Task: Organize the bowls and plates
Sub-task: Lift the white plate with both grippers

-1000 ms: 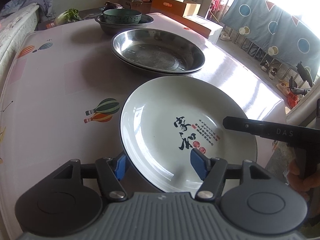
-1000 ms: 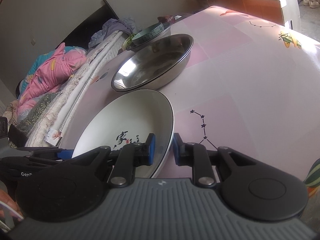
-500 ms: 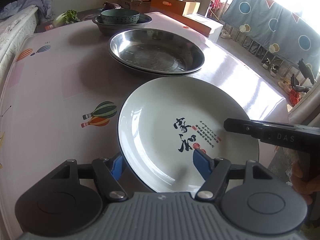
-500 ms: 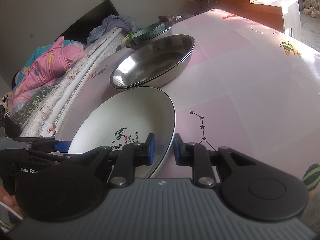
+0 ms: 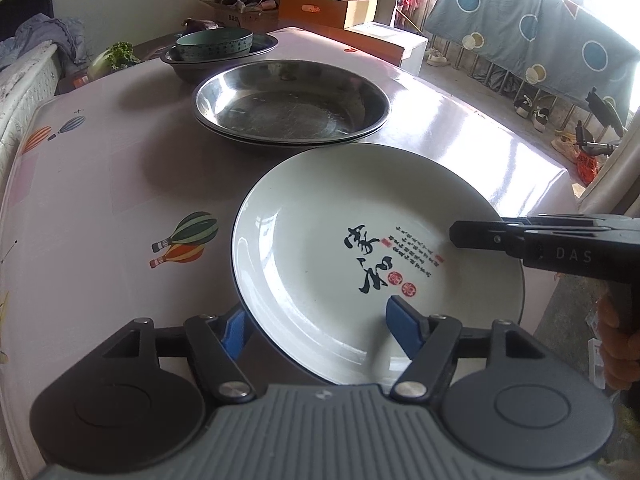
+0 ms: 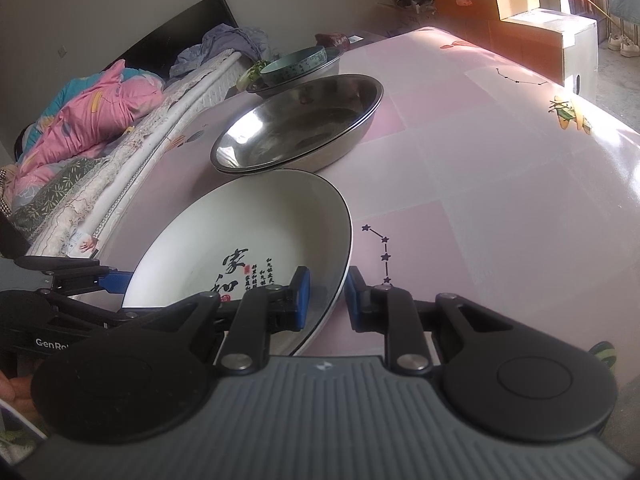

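My right gripper [image 6: 326,296] has its two blue pads pinched on the rim of the white plate [image 6: 248,232], one pad inside the plate and one outside, so it holds the plate by that edge. My left gripper [image 5: 320,330] sits at the plate's near edge with its jaws wide; they have just been opening, and the rim runs between them. One blue pad is under the plate's edge and the other lies over the white inside, and I cannot tell if they touch it. The plate has black writing and red stamps in its middle, and it is tilted, with its far edge close to the steel pans [image 5: 292,108]. Those pans are stacked, just past the plate. Behind the pans sits a green bowl [image 5: 214,42] inside another steel pan [image 5: 192,66]. The pink table [image 5: 92,184] has lots of bare room to the left of the plate, by the balloon pictures [image 5: 184,240]. To the right of the plate the table edge is very near.
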